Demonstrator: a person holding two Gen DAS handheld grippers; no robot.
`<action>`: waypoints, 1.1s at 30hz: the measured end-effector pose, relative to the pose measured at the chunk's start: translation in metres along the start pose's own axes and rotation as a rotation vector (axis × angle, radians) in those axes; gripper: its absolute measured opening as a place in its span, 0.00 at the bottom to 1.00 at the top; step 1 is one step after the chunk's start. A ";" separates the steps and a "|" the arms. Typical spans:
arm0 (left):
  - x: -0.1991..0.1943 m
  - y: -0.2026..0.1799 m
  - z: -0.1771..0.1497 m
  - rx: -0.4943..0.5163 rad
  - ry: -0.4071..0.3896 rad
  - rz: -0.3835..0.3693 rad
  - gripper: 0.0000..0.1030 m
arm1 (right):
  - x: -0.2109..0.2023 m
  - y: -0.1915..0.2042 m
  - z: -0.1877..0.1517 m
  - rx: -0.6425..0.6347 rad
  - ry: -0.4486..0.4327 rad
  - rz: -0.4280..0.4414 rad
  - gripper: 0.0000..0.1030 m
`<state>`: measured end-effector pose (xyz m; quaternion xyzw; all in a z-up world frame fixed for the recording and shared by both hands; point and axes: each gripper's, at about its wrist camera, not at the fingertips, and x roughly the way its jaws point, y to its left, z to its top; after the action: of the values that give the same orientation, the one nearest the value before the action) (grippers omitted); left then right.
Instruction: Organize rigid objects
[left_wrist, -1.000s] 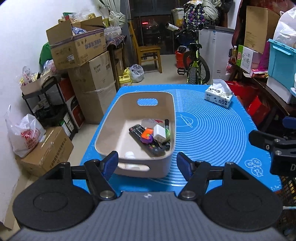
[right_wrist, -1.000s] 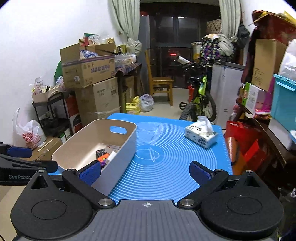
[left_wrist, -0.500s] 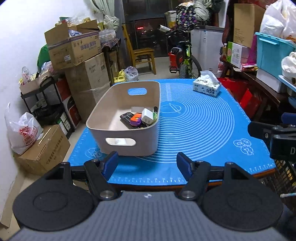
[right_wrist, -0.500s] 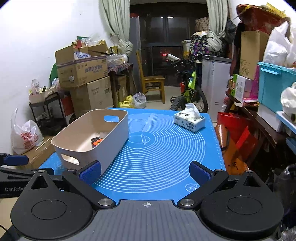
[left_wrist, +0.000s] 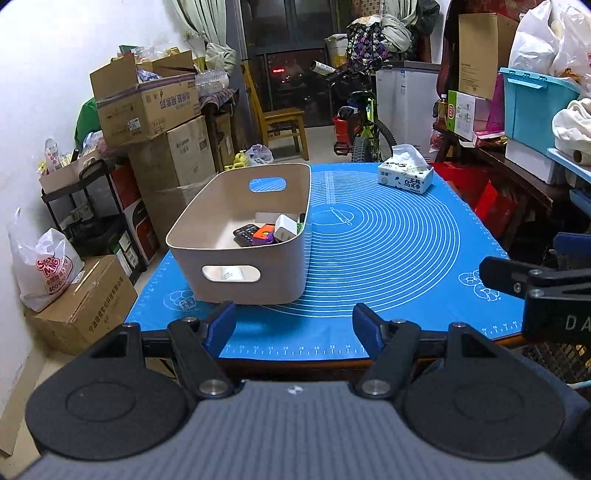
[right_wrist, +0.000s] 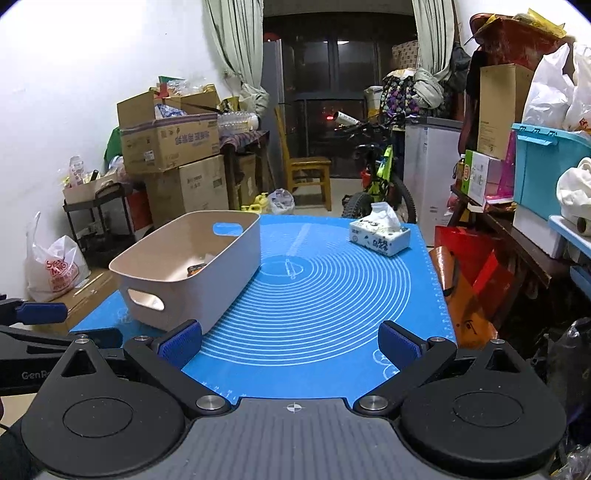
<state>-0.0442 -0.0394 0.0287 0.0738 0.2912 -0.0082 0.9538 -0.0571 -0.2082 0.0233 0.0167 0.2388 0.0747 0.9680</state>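
Observation:
A beige plastic bin (left_wrist: 236, 282) (right_wrist: 236, 258) with cut-out handles stands on the left half of the blue mat (left_wrist: 388, 258) (right_wrist: 325, 295). Inside it lie a black remote (left_wrist: 243, 233), an orange and purple piece (left_wrist: 264, 236), a white block (left_wrist: 284, 229) and other small items. My left gripper (left_wrist: 294, 326) hangs open over the table's near edge, short of the bin, with nothing between its fingers. My right gripper (right_wrist: 290, 343) is open too, empty, above the mat's near edge right of the bin. Each view catches the other gripper at its side.
A tissue box (left_wrist: 405, 176) (right_wrist: 379, 236) sits at the mat's far right. Stacked cardboard boxes (left_wrist: 147, 110) and a black cart (left_wrist: 92, 206) line the left wall. A bicycle (left_wrist: 362, 133), a wooden chair (left_wrist: 284, 125) and shelves with bins (left_wrist: 535, 107) crowd the back and right.
Both grippers have pulled back and sunk from above the bin and mat to the table's near edge, so the bin looks smaller and farther. Their jaws stayed open and empty.

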 end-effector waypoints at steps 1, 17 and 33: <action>0.000 0.000 0.000 0.001 -0.002 -0.001 0.68 | 0.000 0.000 0.000 0.000 -0.003 -0.001 0.98; 0.000 0.000 -0.004 0.000 0.004 -0.007 0.68 | 0.001 0.003 -0.003 -0.010 -0.007 -0.006 0.98; 0.001 0.004 -0.004 -0.007 0.006 -0.006 0.68 | 0.002 0.003 -0.002 -0.015 -0.006 -0.011 0.98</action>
<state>-0.0453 -0.0349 0.0258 0.0697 0.2945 -0.0098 0.9530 -0.0567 -0.2047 0.0210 0.0084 0.2353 0.0713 0.9693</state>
